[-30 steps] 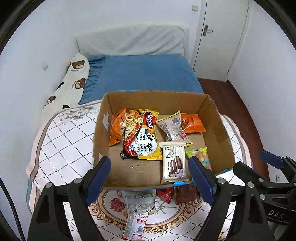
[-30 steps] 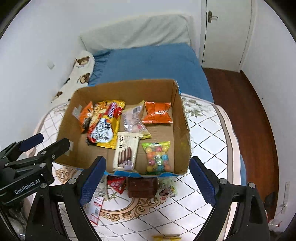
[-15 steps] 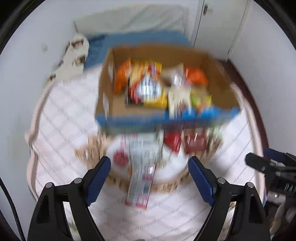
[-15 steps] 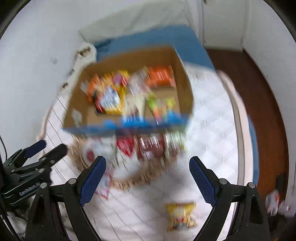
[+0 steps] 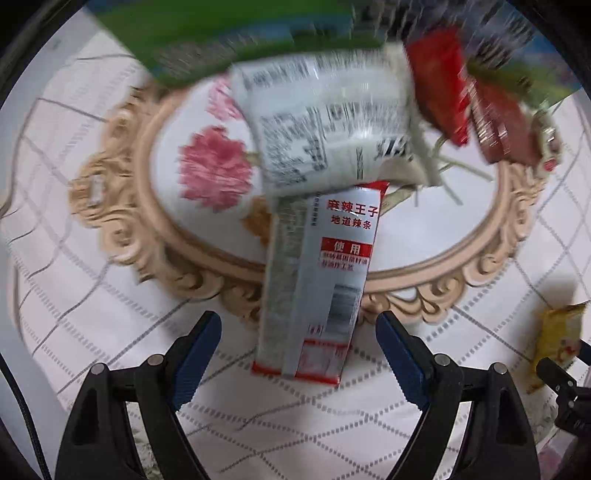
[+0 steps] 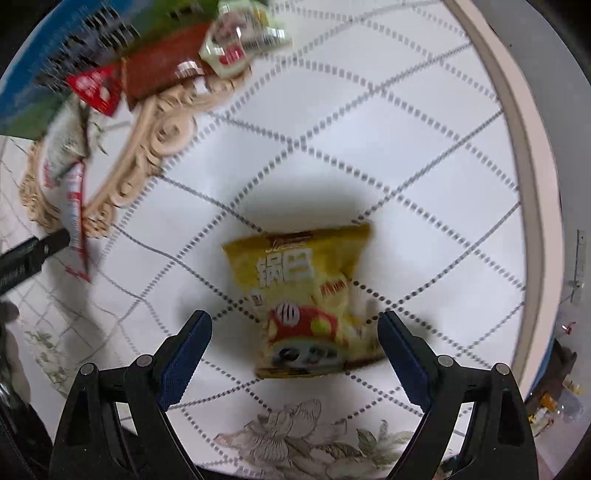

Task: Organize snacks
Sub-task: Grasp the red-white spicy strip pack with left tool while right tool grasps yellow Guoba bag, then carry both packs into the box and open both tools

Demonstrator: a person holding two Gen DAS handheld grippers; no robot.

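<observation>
My left gripper (image 5: pixel 299 328) points down at the table, open, and straddles the near end of a long white-and-red spicy-strip packet (image 5: pixel 317 288); its pads stand clear of it. A larger white packet (image 5: pixel 332 129) overlaps the strip's far end. My right gripper (image 6: pixel 295 325) also points down, its jaws closing around the near half of a yellow snack bag (image 6: pixel 306 299) lying flat; the pads are not pressing on it. The cardboard box (image 5: pixel 221 29) shows only as a blurred green-and-blue side at the top edge.
A red packet (image 5: pixel 439 85) and a dark brown packet (image 5: pixel 498 125) lie beside the box, with a clear greenish packet (image 6: pixel 240 40) further right. The round table's beige rim (image 6: pixel 524 184) curves past on the right. The left gripper's finger (image 6: pixel 33 251) shows at the left.
Both grippers have dropped from above the box to just over the tablecloth and tipped to point down. The box has slid to the top edge of both views.
</observation>
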